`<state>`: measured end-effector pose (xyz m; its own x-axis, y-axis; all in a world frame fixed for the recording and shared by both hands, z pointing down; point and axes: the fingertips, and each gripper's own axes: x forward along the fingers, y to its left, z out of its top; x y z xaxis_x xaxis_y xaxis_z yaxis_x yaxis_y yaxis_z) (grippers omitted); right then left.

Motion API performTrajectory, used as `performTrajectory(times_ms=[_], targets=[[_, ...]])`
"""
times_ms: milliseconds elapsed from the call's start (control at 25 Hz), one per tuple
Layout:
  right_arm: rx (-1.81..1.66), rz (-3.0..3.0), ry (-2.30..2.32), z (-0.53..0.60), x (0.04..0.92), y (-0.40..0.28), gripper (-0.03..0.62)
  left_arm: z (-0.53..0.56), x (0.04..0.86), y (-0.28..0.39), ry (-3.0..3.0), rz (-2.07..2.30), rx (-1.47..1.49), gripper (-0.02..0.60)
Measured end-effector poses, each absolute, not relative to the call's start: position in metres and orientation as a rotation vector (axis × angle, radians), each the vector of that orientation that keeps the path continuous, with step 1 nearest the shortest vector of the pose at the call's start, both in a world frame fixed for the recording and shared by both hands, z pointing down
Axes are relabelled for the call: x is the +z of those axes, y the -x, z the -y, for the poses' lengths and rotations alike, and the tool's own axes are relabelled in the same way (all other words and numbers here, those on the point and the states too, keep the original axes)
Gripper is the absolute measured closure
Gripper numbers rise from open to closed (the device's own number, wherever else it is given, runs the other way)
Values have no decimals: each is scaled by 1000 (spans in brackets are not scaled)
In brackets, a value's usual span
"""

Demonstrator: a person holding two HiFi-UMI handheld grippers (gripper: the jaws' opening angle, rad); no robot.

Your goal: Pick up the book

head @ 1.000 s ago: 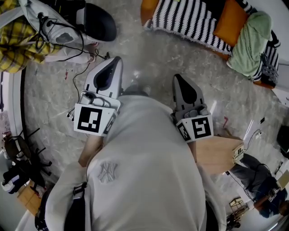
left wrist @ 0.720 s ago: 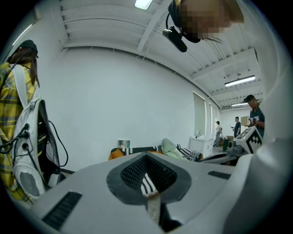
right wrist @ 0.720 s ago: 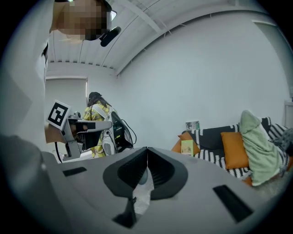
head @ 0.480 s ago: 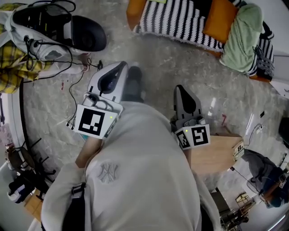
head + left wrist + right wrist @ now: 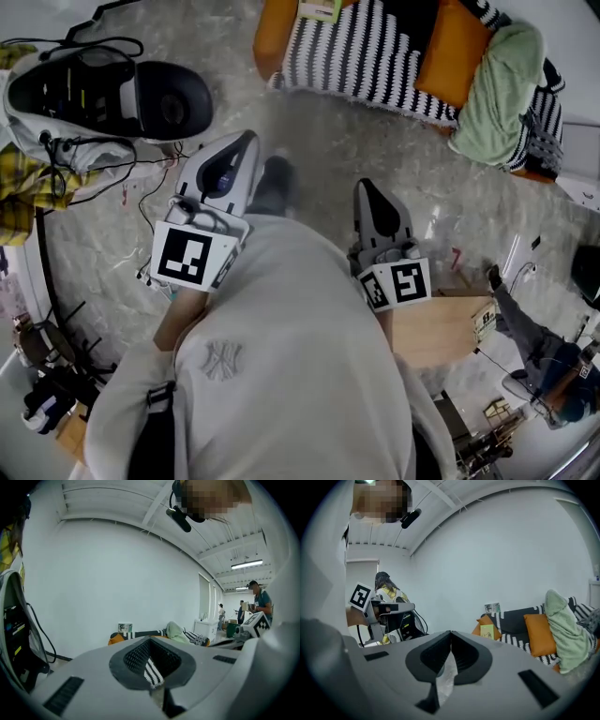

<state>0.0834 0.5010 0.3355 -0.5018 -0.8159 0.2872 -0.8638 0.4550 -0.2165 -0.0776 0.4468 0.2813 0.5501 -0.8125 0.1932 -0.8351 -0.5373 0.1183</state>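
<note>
A small pale green book point(image 5: 319, 9) lies on the orange seat at the sofa's left end; the right gripper view shows the book point(image 5: 487, 631) leaning there, far ahead. My left gripper point(image 5: 246, 139) is held out in front of my body over the floor, its white jaws brought together to a point, empty. In its own view the left gripper point(image 5: 150, 639) aims at the sofa. My right gripper point(image 5: 364, 185) is also held out over the floor, shut and empty. Its pads meet at the tip of the right gripper point(image 5: 451, 632).
The sofa point(image 5: 375, 47) carries a striped black-and-white throw, orange cushions point(image 5: 450, 47) and a green cloth point(image 5: 502, 84). A black chair with cables point(image 5: 103, 94) stands at the left. A wooden box point(image 5: 441, 328) and another person point(image 5: 548, 361) are at the right.
I have stepped toward the sofa with both grippers carried forward. The sofa and the black chair have slid leftward in the head view, and the book has come into sight.
</note>
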Motion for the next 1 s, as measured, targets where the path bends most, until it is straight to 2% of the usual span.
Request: performTrajectory(times_ms=[320,560,1000], targets=[[486,2550,-1519,-387,325,-70,576,-331,270,84,-2637,1352,158,580],[469,2549,-1541,-356,333,-37,576,-301,279,113,-2660,1325,141,580],[517,2487,-1552,-329,346,-43,576,-269,295,114,-2610,1297,150,580]])
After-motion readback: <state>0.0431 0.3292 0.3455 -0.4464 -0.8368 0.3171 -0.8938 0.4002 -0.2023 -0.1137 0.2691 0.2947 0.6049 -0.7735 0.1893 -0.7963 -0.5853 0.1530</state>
